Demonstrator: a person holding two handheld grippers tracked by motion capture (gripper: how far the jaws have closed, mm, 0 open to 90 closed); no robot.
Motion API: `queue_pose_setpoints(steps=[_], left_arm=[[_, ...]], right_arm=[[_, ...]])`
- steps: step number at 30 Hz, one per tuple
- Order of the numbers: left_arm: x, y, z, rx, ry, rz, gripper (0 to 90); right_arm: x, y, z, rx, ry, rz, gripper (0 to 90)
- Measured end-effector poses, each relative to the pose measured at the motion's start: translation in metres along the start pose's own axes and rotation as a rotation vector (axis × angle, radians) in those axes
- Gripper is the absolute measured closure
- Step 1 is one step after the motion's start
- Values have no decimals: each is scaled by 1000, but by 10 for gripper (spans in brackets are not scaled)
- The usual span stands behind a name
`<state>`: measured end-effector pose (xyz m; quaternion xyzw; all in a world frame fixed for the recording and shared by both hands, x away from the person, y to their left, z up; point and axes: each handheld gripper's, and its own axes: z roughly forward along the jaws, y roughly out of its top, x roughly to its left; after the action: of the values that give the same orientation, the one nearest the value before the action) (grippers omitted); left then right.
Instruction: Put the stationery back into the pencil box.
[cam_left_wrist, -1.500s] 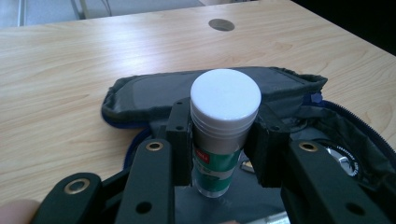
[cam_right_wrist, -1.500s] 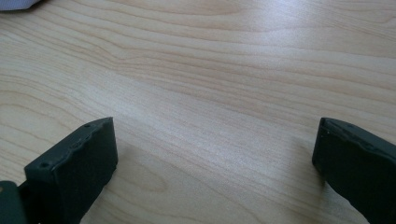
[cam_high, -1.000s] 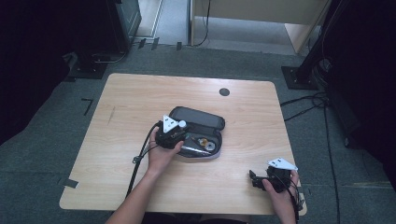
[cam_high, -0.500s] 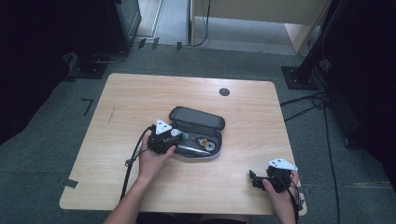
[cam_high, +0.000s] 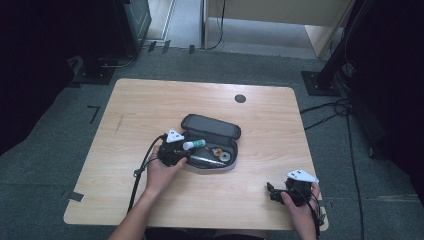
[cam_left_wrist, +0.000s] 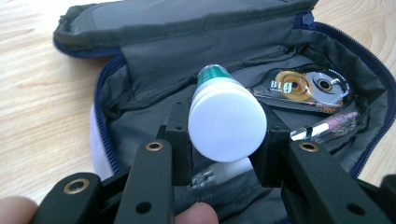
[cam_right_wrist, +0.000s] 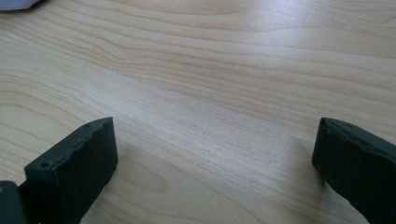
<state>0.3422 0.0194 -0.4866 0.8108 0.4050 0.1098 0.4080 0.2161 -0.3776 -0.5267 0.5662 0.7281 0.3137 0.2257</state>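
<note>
An open dark pencil case (cam_high: 212, 127) lies in the middle of the wooden table (cam_high: 150, 100). My left gripper (cam_high: 183, 148) is at the case's left end, shut on a glue stick (cam_high: 194, 145). In the left gripper view the jaws of the left gripper (cam_left_wrist: 224, 140) clamp the white cap of the glue stick (cam_left_wrist: 227, 119), whose green body points into the case (cam_left_wrist: 140, 56). A correction tape (cam_left_wrist: 306, 88) and a shiny pen (cam_left_wrist: 327, 127) lie inside. My right gripper (cam_high: 272, 192) rests near the table's front right edge, open over bare wood (cam_right_wrist: 215, 154).
A dark round grommet hole (cam_high: 240, 98) sits near the table's far edge. Black cables trail from both grippers off the front edge. Dark stands and cables are on the floor around the table.
My left gripper has shifted a little left and toward the person, and the glue stick now shows beyond its jaws over the case. The right gripper has stayed put.
</note>
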Motion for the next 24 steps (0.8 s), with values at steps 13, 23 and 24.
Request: queue_pose_setpoints(steps=[13, 23, 24], left_arm=[[0, 1, 3, 34, 88, 28, 629], [0, -2, -11, -98, 89, 22, 449], [0, -2, -13, -102, 95, 26, 431]], right_arm=[[0, 0, 0, 0, 1, 1, 0], [0, 0, 0, 0, 0, -1, 0], [0, 0, 0, 0, 0, -1, 0]])
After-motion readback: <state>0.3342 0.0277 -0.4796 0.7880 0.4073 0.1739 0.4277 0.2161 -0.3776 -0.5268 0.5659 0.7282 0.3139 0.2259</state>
